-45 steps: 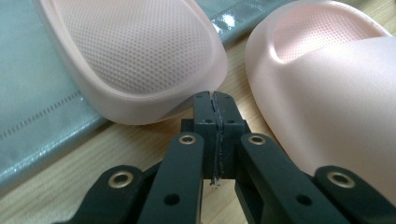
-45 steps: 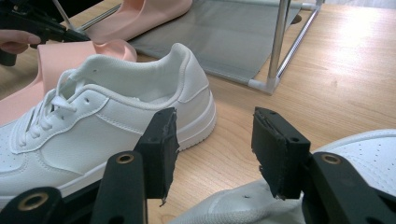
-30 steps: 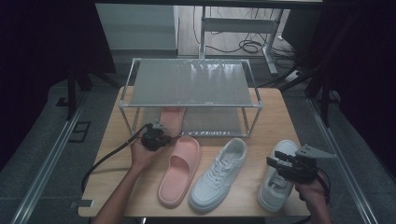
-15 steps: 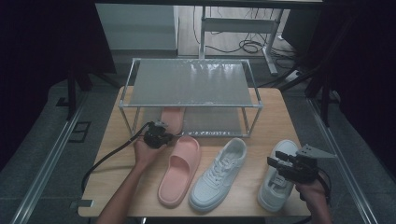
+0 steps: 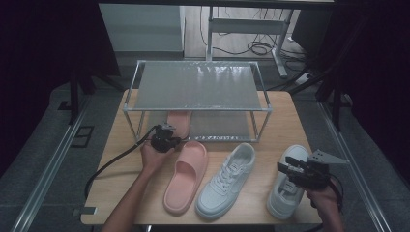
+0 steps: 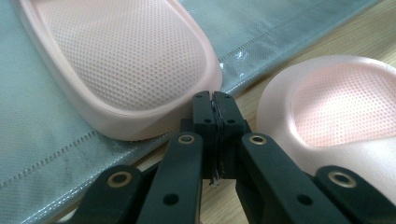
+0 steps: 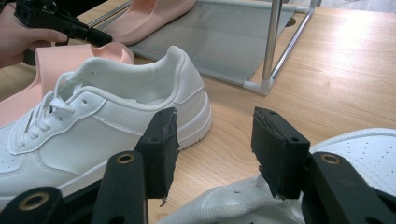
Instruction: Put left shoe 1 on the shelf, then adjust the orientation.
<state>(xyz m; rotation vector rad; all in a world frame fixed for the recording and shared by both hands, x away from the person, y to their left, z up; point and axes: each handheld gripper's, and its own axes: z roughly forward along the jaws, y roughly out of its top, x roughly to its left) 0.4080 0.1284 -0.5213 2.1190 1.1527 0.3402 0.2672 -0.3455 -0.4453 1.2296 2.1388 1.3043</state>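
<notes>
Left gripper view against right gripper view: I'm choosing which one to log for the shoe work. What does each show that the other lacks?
Left gripper view alone: the left tool with its jaws shut together, their tips at the heel rim of the pink slipper on the shelf mat. Right gripper view alone: the right tool with jaws apart, two white sneakers and the rack's metal leg. Both: the second pink slipper on the wooden table, and the grey shelf mat.

Pink dotted slippers (image 5: 184, 175); white sneakers (image 5: 226, 179); grey mesh rack (image 5: 198, 87); black gripper (image 6: 215, 108).
</notes>
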